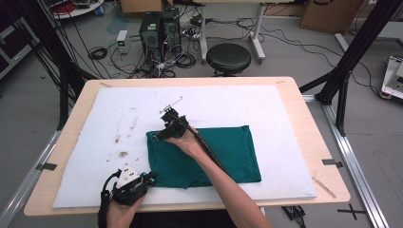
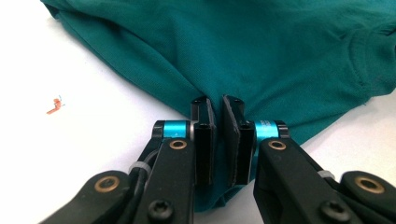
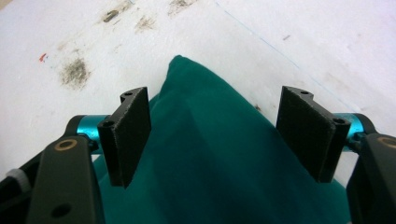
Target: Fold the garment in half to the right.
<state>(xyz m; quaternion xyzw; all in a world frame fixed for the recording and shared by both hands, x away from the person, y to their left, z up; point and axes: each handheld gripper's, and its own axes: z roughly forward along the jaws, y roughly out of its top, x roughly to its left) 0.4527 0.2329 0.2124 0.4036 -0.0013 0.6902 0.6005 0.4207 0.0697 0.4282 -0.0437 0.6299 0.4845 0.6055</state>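
Folding step on the green shirt (image 1: pixel 209 154), which lies flat on the white mat (image 1: pixel 280 114) at desk centre. My left tool (image 1: pixel 148 177) is pressed together, pinching the shirt's 7 o'clock corner. My right tool (image 1: pixel 159 135), jaws spread wide, hovers over the 10 o'clock corner, cloth between them but not gripped. Next, I judge: drop, close on that corner, then lift both together.

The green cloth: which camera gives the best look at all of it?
The high view: the green cloth lies folded on the white mat, whole outline visible. The left gripper view shows the left gripper pinching its edge; the right gripper view shows one corner between the open right gripper.
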